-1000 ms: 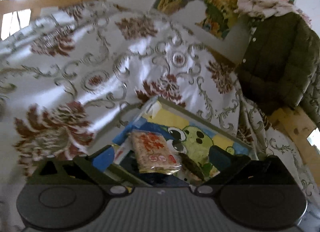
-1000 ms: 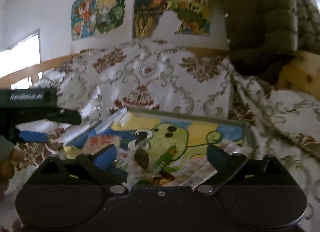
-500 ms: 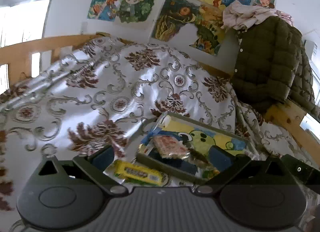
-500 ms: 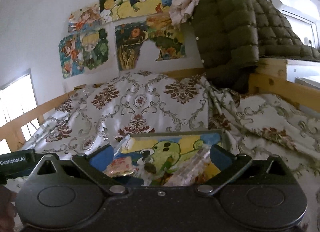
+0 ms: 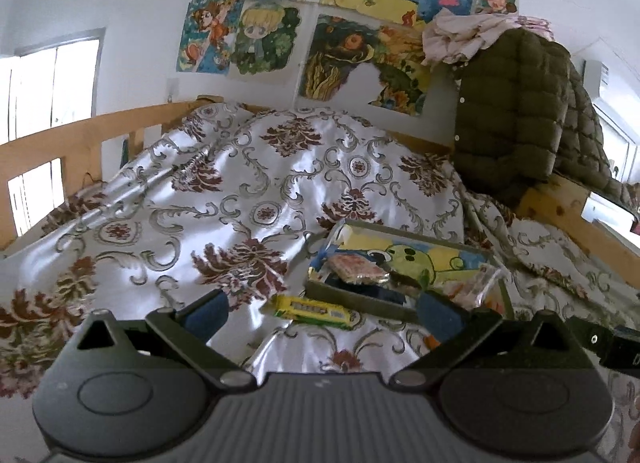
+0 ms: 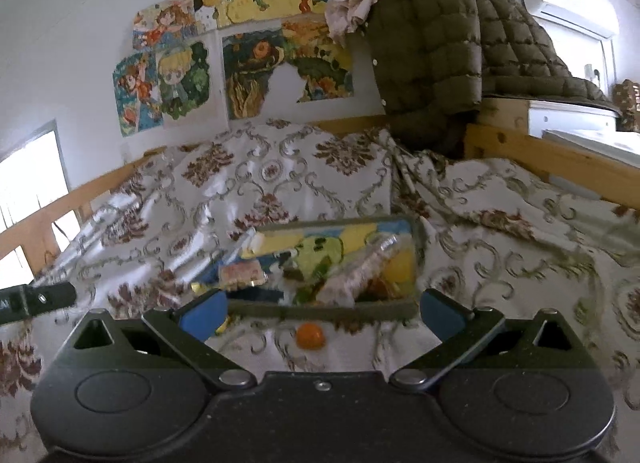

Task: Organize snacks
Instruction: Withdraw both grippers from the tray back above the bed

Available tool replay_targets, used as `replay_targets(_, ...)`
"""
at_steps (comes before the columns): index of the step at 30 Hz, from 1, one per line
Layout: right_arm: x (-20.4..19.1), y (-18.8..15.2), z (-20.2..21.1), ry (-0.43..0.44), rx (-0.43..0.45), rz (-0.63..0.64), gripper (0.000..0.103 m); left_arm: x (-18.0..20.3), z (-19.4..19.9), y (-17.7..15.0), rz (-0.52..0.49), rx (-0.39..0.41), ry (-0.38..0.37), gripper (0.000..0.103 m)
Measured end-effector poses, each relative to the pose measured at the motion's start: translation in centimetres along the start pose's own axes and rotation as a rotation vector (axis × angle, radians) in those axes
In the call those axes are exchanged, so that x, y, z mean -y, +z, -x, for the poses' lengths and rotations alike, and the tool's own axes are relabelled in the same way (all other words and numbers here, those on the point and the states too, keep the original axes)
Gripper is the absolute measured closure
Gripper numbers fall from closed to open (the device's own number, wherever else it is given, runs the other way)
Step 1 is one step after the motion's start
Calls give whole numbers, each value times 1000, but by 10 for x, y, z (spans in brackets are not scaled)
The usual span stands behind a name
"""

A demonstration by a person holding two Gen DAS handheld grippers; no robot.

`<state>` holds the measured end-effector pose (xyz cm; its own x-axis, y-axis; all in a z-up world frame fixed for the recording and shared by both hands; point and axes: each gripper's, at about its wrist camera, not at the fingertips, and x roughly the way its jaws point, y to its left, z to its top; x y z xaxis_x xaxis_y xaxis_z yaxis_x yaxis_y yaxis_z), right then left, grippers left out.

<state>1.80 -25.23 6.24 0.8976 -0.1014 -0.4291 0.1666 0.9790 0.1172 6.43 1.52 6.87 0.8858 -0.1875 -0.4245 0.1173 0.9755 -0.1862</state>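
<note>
A shallow tray [image 5: 360, 301] with a cartoon picture on its floor lies on the floral bedspread; it also shows in the right wrist view [image 6: 320, 308]. In it lie a red-and-white cracker packet [image 5: 356, 269] [image 6: 242, 274] and a clear snack bag [image 5: 474, 283] [image 6: 360, 267]. A yellow-green candy bar [image 5: 312, 310] lies on the bedspread in front of the tray. A small orange ball [image 6: 310, 336] lies in front of the tray. My left gripper [image 5: 324, 313] is open and empty, above the candy bar. My right gripper [image 6: 320, 313] is open and empty, above the orange ball.
The floral bedspread [image 5: 240, 199] covers the bed. Wooden bed rails [image 5: 80, 143] run along the left and right [image 6: 560, 159]. A green quilted jacket [image 5: 520, 115] hangs at the back right. Posters [image 5: 320, 43] cover the wall.
Both grippers have pulled back and up from the tray. The candy bar and the orange ball have come into view in front of it. The cracker packet stays in the tray.
</note>
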Motion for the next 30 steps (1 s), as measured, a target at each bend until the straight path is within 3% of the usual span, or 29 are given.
replay_targets(6,-8,-22,21,-49,-57,21,1,-5,25,-22,-47,-39,-4,0)
replay_targets(12,-17,-37,35,-90,-87,58,1,-17,31,-42,-27,-106,2,0)
replay_targets(30,-25,-53,40,-87,-121,84,1,-22,30,-56,-69,-120,77,0)
